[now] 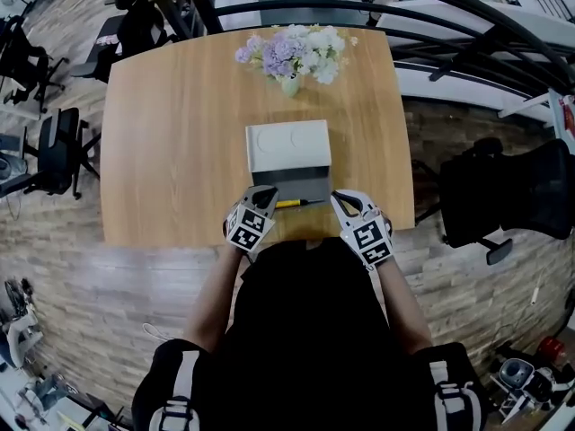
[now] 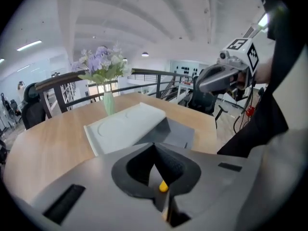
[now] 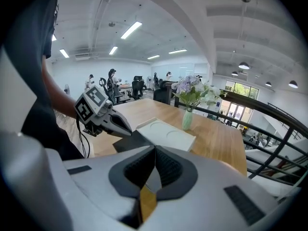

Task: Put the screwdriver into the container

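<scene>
Left gripper [image 1: 268,195] and right gripper [image 1: 339,198] both closed, empty. Screwdriver [image 1: 289,203] lies between their tips. Risk: closed jaws would nudge it away from container [image 1: 301,185].

Pale wood-grain tabletop [image 1: 171,133]; white-lidded grey box container [image 1: 288,146]; yellow-handled screwdriver [image 1: 287,203]; lilac-and-white flowers [image 1: 292,50] in a mint-green vase [image 1: 289,85].

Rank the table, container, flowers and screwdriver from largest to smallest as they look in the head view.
1. The table, by far the largest.
2. The container and the flowers cover about the same area, so they are too close to rank.
3. The screwdriver, a thin sliver, the smallest.
</scene>
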`<state>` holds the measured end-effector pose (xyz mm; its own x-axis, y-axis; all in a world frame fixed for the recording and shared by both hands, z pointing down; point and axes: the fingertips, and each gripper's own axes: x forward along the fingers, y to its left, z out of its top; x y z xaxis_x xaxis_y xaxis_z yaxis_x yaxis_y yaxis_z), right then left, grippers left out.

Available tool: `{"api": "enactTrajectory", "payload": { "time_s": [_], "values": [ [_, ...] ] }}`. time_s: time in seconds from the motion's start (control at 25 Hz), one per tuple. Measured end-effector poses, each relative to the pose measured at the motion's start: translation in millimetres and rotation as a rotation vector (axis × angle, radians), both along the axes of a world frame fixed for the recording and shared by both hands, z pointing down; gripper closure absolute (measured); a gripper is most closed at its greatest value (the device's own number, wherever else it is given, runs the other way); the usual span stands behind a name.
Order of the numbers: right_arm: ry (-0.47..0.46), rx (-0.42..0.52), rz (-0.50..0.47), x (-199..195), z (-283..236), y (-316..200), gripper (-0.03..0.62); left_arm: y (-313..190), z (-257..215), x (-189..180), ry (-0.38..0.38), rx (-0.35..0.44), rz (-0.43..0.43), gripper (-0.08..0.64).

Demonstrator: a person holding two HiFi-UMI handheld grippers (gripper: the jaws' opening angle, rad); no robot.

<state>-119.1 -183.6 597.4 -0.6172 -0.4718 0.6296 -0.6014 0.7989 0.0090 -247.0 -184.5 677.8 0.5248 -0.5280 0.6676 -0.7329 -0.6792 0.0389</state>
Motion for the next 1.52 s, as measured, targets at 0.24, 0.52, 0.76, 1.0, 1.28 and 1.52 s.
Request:
{"api": "enactTrajectory", "payload": {
  "time_s": [0.24,0.52,0.76,1.0,1.28,1.52],
  "values": [
    [-0.003,0.016,-0.036,-9,-4,0,0.568,8,-44,6,0.179,0.071,-0.037,0.538],
    [-0.024,0.049,-0.097,-25,-11,2,0.568,12,-83,1,0.240,0.145,-0.060,0.538],
    [-0.071,0.044,-0.178,-25,-18,3,0.568,11,-102,4,0.243,0.188,-0.117,0.538],
    [-0.081,0.047,-0.228,-17,-26,5,0.568,20,-106,14,0.226,0.184,-0.157,0.538],
    [-0.086,0.021,-0.279,6,-25,15,0.568,32,-109,37,0.215,0.178,-0.205,0.538],
    [-0.108,0.023,-0.346,11,-29,21,0.568,47,-118,52,0.181,0.186,-0.246,0.538]
  ]
}}
